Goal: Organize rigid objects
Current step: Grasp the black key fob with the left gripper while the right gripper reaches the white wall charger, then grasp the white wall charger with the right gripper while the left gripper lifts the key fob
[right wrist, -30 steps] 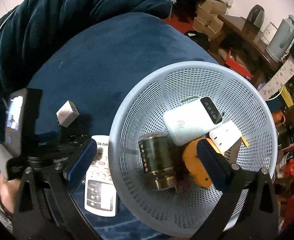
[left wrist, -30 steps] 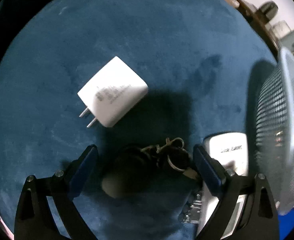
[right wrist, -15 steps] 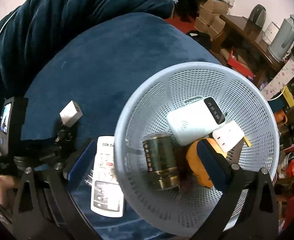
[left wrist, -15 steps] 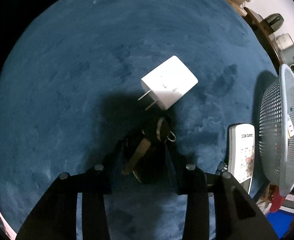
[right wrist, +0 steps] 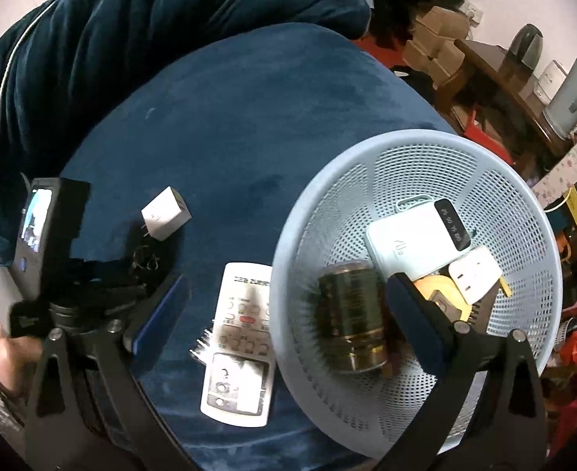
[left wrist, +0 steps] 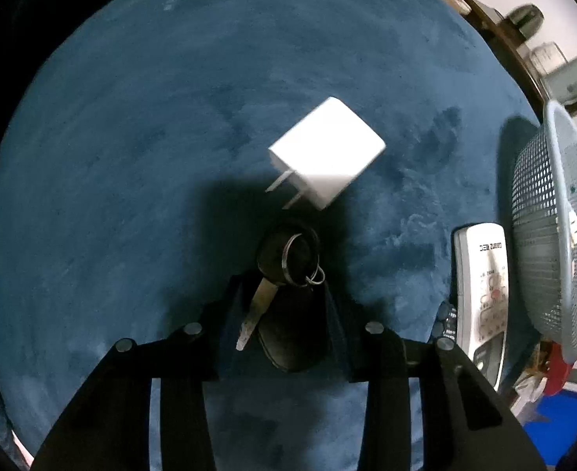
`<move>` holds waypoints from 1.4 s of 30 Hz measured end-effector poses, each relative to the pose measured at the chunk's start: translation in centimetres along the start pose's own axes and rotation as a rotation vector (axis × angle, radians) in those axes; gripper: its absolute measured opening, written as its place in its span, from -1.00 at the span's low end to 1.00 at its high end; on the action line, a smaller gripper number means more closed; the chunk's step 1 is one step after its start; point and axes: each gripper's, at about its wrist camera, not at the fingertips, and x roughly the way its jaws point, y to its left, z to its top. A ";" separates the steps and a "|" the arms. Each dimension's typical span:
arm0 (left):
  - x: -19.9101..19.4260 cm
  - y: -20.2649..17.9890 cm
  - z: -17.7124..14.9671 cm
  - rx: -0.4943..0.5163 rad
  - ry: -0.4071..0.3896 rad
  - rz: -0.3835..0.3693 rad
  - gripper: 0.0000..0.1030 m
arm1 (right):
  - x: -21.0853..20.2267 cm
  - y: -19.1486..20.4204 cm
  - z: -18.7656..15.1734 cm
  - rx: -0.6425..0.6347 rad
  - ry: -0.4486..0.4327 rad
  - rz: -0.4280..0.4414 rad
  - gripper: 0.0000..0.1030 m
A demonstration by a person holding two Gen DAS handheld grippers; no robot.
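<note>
Left gripper (left wrist: 284, 314) clamped on key fob (left wrist: 292, 329); right gripper (right wrist: 288, 306) open over basket (right wrist: 366, 157) rim.

Left gripper (left wrist: 284, 314), pointing steeply downward, jaws just closed and clamping; right gripper (right wrist: 284, 314), angled downward, jaws spread wide.

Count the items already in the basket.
4 visible: a can, a power bank, a white plug and an orange thing, half hidden. More may lie underneath in the basket.
</note>
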 end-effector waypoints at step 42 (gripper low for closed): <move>-7.7 6.9 -0.1 -0.272 -0.226 -0.047 -0.21 | 9.1 8.7 3.1 -0.172 0.133 0.208 0.20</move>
